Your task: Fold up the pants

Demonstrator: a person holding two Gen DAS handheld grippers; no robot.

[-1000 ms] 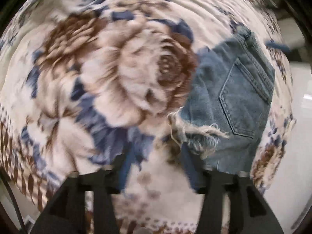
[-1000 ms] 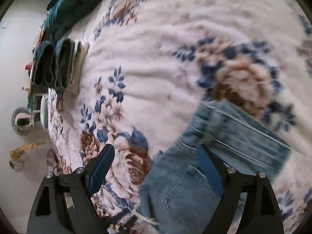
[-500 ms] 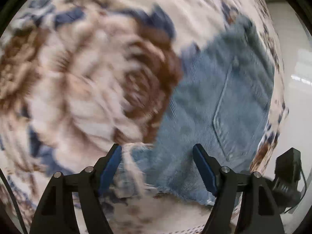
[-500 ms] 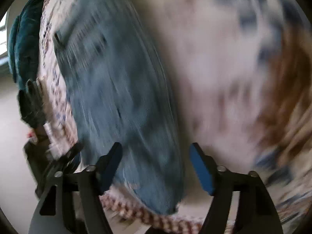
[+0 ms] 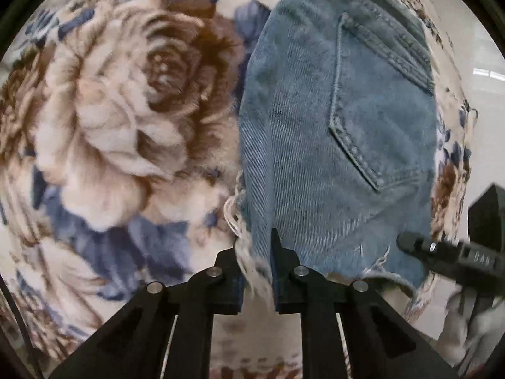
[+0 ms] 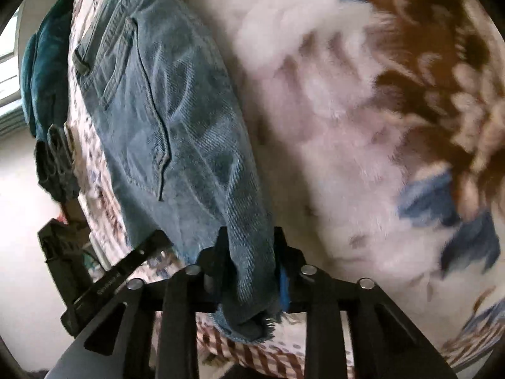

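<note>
L gripper (image 5: 257, 271) is pinching the frayed hem of the denim shorts (image 5: 334, 132), jaws nearly together w/ cloth between. R gripper (image 6: 251, 271) is clamping the hem's other corner, jaws tight on bunched denim. Shorts are lying ahead of both, pocket up, on the floral blanket (image 5: 120, 120). Folded clothes (image 6: 53, 161) are sitting far left.

A home, likely a bedroom: a plush flowered blanket (image 5: 126, 120) covers a bed, folded clothes (image 6: 55, 164) and a teal heap (image 6: 44, 72) lie at its far edge, with a pale floor (image 6: 22, 214) and a window (image 6: 8, 72) beyond.
</note>
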